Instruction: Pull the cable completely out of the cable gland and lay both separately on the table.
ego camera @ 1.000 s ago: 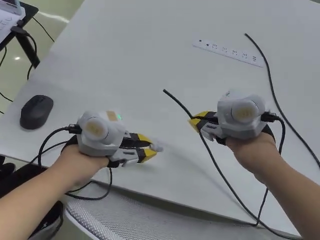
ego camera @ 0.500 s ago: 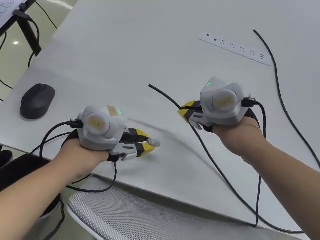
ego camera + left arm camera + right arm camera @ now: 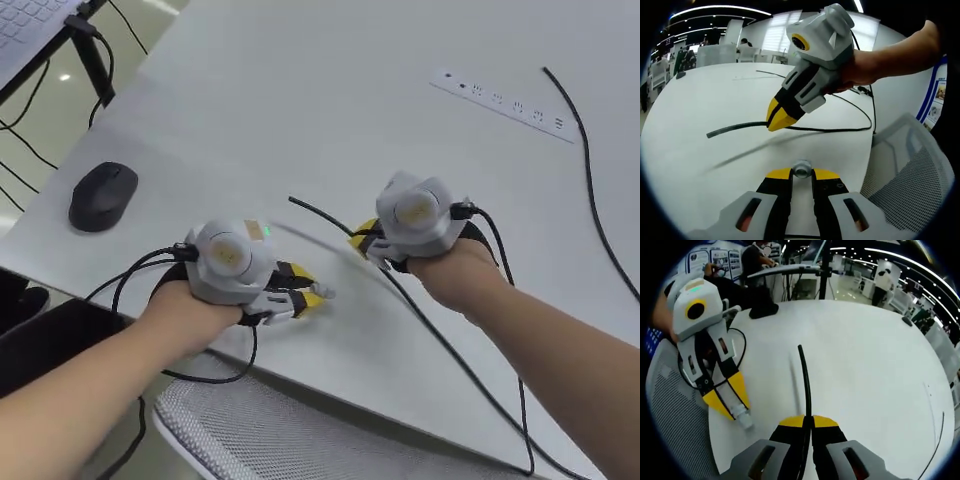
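So the cable (image 3: 320, 215) and the cable gland (image 3: 322, 292) look fully apart here. The left hand-held gripper (image 3: 306, 296) is clenched on the gland, which pokes out past its yellow tips, low over the near edge of the tabletop (image 3: 300, 100). The right hand-held gripper (image 3: 361, 239) is clamped on the black cable a little way back from its free end. That end sticks out to the left, near the gland but not touching it.

My guess on the why: grabbing close to the end keeps the floppy bit under control, and holding the two pieces apart keeps them from tangling when they go down. Both sit low, so I'd say all that's left is laying each one down in its own spot.

The views each add something. The left gripper view looks at the gland end-on between its own jaw tips, and as far as I can make out no cable goes into it. It also shows a shadow under the cable end, so that end is lifted. The right gripper view has the gland side-on, a pale stub. The head view shows the cable trailing off the near edge, with the mouse (image 3: 103, 196) and power strip (image 3: 505, 100) well apart.
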`<state>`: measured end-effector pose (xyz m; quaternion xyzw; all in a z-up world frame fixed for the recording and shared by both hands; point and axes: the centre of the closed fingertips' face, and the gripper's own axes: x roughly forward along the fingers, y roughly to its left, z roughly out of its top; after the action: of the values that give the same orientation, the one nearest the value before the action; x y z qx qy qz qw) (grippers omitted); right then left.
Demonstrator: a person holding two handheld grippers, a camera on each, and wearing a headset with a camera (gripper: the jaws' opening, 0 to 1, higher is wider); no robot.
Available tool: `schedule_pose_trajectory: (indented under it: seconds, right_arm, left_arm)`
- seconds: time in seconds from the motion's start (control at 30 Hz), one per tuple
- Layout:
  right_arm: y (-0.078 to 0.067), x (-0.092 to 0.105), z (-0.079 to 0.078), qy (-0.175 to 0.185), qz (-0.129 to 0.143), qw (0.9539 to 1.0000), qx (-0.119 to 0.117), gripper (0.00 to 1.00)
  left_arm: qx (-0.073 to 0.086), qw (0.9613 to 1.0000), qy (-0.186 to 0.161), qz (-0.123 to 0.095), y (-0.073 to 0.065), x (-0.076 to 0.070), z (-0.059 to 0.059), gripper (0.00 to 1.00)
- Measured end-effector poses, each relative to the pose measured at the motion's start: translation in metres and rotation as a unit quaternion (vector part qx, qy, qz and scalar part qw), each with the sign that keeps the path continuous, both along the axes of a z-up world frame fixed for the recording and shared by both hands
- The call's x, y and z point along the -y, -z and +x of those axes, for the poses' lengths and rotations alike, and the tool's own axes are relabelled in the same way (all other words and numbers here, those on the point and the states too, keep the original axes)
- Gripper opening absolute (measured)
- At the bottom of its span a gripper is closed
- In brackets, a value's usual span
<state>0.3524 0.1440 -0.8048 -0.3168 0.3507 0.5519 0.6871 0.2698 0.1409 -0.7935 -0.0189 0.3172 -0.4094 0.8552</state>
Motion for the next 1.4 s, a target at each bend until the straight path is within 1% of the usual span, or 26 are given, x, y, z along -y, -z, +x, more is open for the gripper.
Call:
schedule_pose_trajectory:
  seconds: [0.13, 0.23, 0.33, 0.47, 0.6, 0.7, 0.83, 0.87, 0.93, 1.23, 1.4]
  right_arm:
    - [0.006, -0.003, -0.003, -0.012, -0.005, 0.9999, -0.001, 0.00]
    - [0.012, -0.004, -0.005, -0.025, -0.011, 0.9996, 0.001, 0.00]
    - [0.015, -0.004, -0.005, -0.029, -0.016, 0.9994, 0.003, 0.00]
    - [0.019, -0.004, -0.005, -0.033, -0.018, 0.9993, 0.005, 0.00]
    - [0.020, -0.004, -0.006, -0.034, -0.020, 0.9992, 0.005, 0.00]
    - [0.021, -0.005, -0.007, -0.037, -0.022, 0.9991, 0.005, 0.00]
    - [0.022, -0.005, -0.007, -0.037, -0.023, 0.9990, 0.008, 0.00]
    - [0.022, -0.005, -0.007, -0.036, -0.021, 0.9991, 0.007, 0.00]
    - [0.022, -0.005, -0.007, -0.036, -0.020, 0.9991, 0.008, 0.00]
    - [0.022, -0.005, -0.008, -0.043, -0.030, 0.9984, 0.020, 0.00]
    - [0.022, -0.005, -0.008, -0.040, -0.028, 0.9987, 0.017, 0.00]
  left_arm:
    - [-0.006, 1.0000, -0.001, 0.001, 0.005, 0.000, -0.001, 0.15]
    - [-0.007, 1.0000, -0.001, 0.004, 0.009, 0.000, -0.001, 0.15]
    - [-0.008, 0.9999, -0.009, 0.011, 0.012, -0.002, -0.001, 0.15]
    - [-0.012, 0.9997, -0.019, 0.013, 0.016, -0.006, 0.001, 0.15]
    - [-0.016, 0.9996, -0.017, 0.014, 0.018, -0.005, 0.000, 0.15]
    - [-0.012, 0.9994, -0.017, 0.028, 0.021, -0.006, -0.001, 0.15]
    - [-0.012, 0.9994, -0.017, 0.029, 0.023, -0.006, 0.000, 0.15]
    - [-0.008, 0.9994, -0.016, 0.029, 0.023, -0.006, 0.001, 0.15]
    - [-0.009, 0.9994, -0.017, 0.027, 0.023, -0.006, 0.002, 0.15]
    - [-0.004, 0.9991, -0.010, 0.040, 0.024, -0.005, 0.003, 0.15]
    - [-0.003, 0.9990, -0.008, 0.045, 0.024, -0.004, 0.004, 0.15]
